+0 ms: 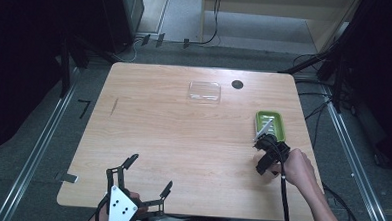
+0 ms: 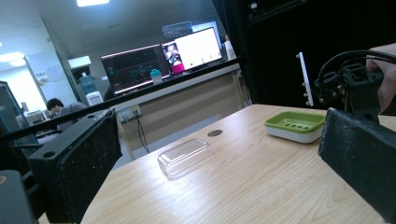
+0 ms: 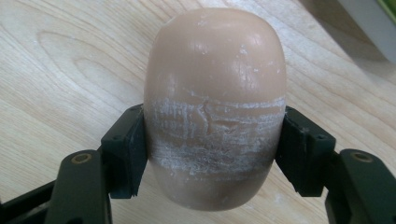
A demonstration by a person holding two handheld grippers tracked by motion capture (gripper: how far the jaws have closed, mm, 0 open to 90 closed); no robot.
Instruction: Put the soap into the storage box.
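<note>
A tan oval bar of soap (image 3: 215, 88), scuffed white around its middle, is pinched between the two black jaws of my right gripper (image 3: 212, 154), just above the wooden table. In the high view my right gripper (image 1: 261, 142) sits at the near edge of a green soap dish (image 1: 279, 120) on the table's right side, held by a hand. From the left gripper view the dish (image 2: 295, 125) has a white base, and the right gripper (image 2: 348, 79) hangs behind it. My left gripper (image 1: 150, 172) stands open at the table's front left with nothing between its jaws.
A clear plastic lid (image 1: 204, 92) lies at the back centre of the table (image 1: 173, 134), beside a dark round hole (image 1: 237, 84). In the left gripper view the lid (image 2: 184, 156) is well ahead of the jaws. Cables and metal rails run on the floor around the table.
</note>
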